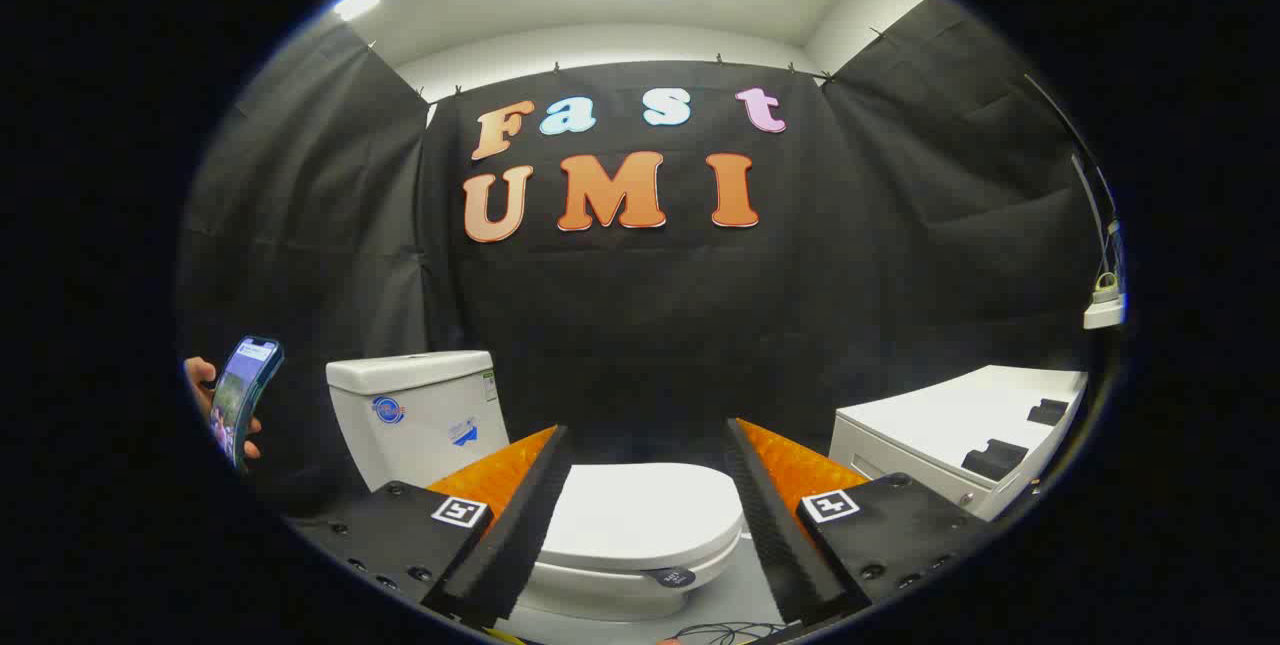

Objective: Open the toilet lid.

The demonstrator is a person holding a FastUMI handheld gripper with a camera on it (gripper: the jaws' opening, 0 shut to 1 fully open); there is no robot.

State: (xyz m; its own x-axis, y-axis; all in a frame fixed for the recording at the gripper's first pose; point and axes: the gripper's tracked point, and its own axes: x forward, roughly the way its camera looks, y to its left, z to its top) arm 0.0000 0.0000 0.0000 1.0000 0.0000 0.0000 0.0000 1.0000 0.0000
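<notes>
Lid [645, 515] down on toilet [420, 415]; claw [648, 445] spread.

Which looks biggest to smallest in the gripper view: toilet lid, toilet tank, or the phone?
1. Toilet lid, between the open gripper fingers
2. Toilet tank, though farther away
3. Phone, held in a hand
</notes>
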